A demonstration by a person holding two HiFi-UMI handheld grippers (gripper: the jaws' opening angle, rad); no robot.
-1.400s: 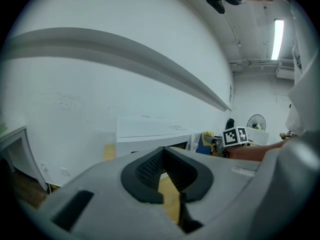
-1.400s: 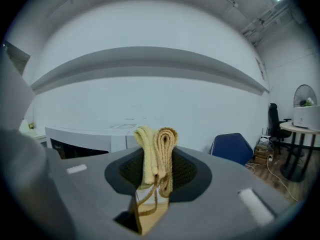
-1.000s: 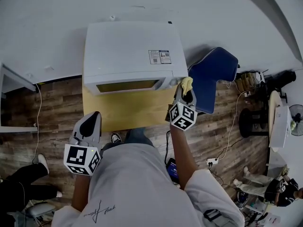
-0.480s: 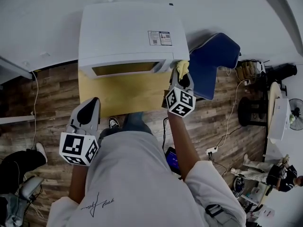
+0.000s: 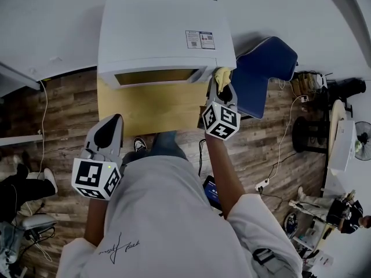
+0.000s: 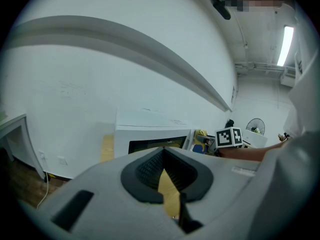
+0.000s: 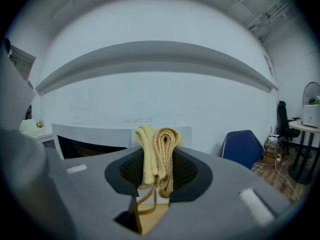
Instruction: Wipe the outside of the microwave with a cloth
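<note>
— Where's the cloth (image 5: 222,77) just now?

— In the right hand-held gripper (image 5: 223,88). It's a yellow-and-tan cloth, folded over, and the jaws are clamped on it, with the bunched end sticking up past the tips and a few loose threads hanging below. It's up at the front right corner of the microwave (image 5: 162,36). From above it looks to be against the corner, though I can't swear that it touches.

— And the microwave itself?

— White, sitting at the back of a light wooden surface (image 5: 151,112), hard by the white wall. Dark door window facing the person, and a sticker (image 5: 199,39) on the top toward the right.

— What about the other one?

— The left hand-held gripper (image 5: 111,126) is held low on the person's left, over the wood-plank floor (image 5: 52,126) just off the surface's front left corner, well apart from the microwave. Its jaws are brought together at the tips and nothing is between them.

— Anything beside the microwave?

— A blue chair (image 5: 266,77), just to the right of the surface.
</note>
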